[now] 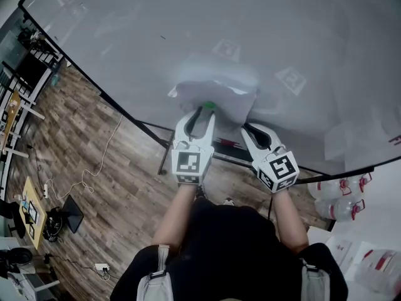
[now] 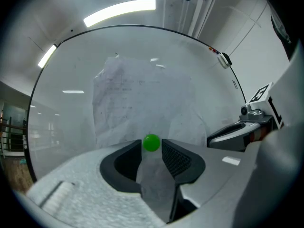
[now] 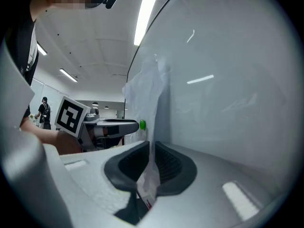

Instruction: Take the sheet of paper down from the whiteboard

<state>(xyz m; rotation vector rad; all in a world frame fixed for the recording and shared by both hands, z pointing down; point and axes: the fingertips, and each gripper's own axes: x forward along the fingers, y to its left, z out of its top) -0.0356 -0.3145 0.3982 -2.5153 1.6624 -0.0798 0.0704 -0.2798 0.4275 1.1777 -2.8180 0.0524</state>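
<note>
Faint marks (image 2: 124, 85) on the sheet of paper (image 2: 142, 108), perhaps handwriting, illegible.

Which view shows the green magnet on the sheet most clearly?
The left gripper view: the green magnet sits large between the open tips of the left tool. The head view shows a sliver; the right gripper view a small side-on dot.

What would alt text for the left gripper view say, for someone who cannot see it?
The left gripper, its dark jaws apart, brackets a small round green magnet low on a crinkled white sheet of paper on a glossy whiteboard. The right gripper reaches in from the right toward the sheet's edge.
</note>
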